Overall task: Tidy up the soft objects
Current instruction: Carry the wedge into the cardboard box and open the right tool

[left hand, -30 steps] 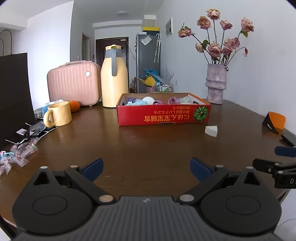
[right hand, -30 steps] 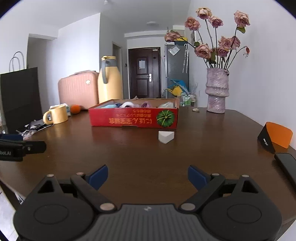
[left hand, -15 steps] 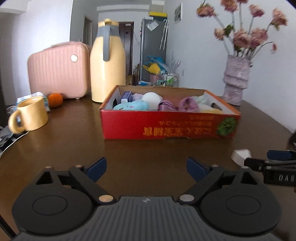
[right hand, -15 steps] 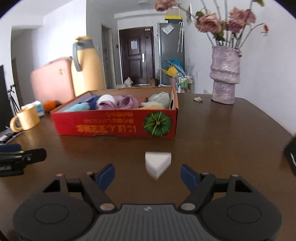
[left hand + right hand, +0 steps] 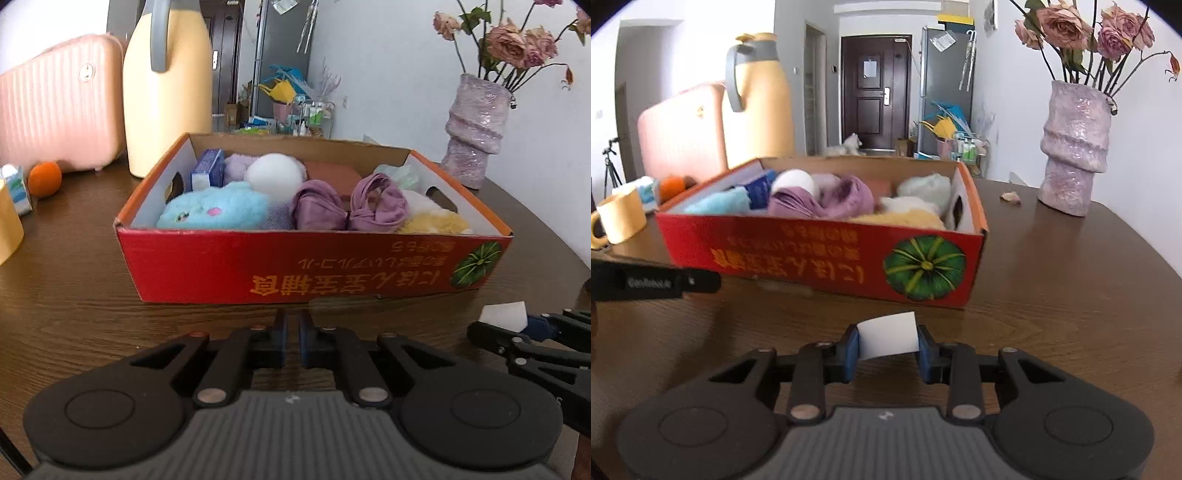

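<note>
Left wrist view: the left gripper [image 5: 291,338] is clenched with nothing between its blue pads, hovering over the dark wooden counter [image 5: 74,288] just before the near wall of the red cardboard box [image 5: 295,262]. Inside the box lie a fluffy blue plush toy [image 5: 216,210], a white foam ball [image 5: 275,177], two bunched purple cloths [image 5: 349,205], a yellow fleecy item [image 5: 434,223] and a small blue-and-white carton [image 5: 208,171]. Toward the right edge of the counter, the white wedge-shaped sponge [image 5: 504,315] sits at the tips of the right gripper [image 5: 524,325].

Right wrist view: the right gripper [image 5: 888,345] has its jaws closing, and the white wedge-shaped sponge [image 5: 888,334] is between the blue pads, which touch its two sides. The sponge is low over the counter [image 5: 1071,295], just before the box's [image 5: 820,254] near right corner with the green pumpkin picture [image 5: 925,267]. A lilac textured vase of dried roses [image 5: 1075,147] stands near the far right edge.

Most soft things appear already boxed; this sponge looks to be the last loose one, and it remains to be lifted over the wall and let go inside.
</note>
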Available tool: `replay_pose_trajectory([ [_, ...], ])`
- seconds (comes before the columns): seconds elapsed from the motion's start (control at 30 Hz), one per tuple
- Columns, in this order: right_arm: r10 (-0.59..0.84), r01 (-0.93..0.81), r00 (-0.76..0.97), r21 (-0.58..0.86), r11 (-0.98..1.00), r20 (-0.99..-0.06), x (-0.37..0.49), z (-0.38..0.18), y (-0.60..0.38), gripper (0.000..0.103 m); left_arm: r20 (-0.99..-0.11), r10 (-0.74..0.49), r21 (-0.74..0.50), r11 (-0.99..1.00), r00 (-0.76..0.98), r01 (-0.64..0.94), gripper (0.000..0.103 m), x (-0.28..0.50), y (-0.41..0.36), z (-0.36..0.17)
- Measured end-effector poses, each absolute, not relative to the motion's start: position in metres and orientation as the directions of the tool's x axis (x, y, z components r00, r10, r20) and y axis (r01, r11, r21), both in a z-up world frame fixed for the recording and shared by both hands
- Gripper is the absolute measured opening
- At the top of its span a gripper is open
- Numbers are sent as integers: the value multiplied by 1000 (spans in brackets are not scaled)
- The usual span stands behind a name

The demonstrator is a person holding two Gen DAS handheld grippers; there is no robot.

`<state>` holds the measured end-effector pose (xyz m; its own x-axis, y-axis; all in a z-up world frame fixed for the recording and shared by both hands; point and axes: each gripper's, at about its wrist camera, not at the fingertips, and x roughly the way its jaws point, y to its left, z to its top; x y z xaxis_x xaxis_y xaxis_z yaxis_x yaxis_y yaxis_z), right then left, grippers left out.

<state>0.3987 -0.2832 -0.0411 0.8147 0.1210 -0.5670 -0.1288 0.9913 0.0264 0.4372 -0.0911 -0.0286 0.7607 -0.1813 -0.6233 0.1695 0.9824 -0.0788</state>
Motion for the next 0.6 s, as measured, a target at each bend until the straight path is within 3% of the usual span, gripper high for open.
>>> replay_pose_trajectory([
  [0.23, 170, -178, 853, 30, 984, -493, 361, -13, -273, 30, -583, -182, -67, 982, 792, 176, 6, 399, -87, -10],
  [0.6, 218, -225, 912, 20, 974, -349, 224, 33, -264, 31, -462, -176, -28, 983, 869, 184, 6, 255, -56, 20],
])
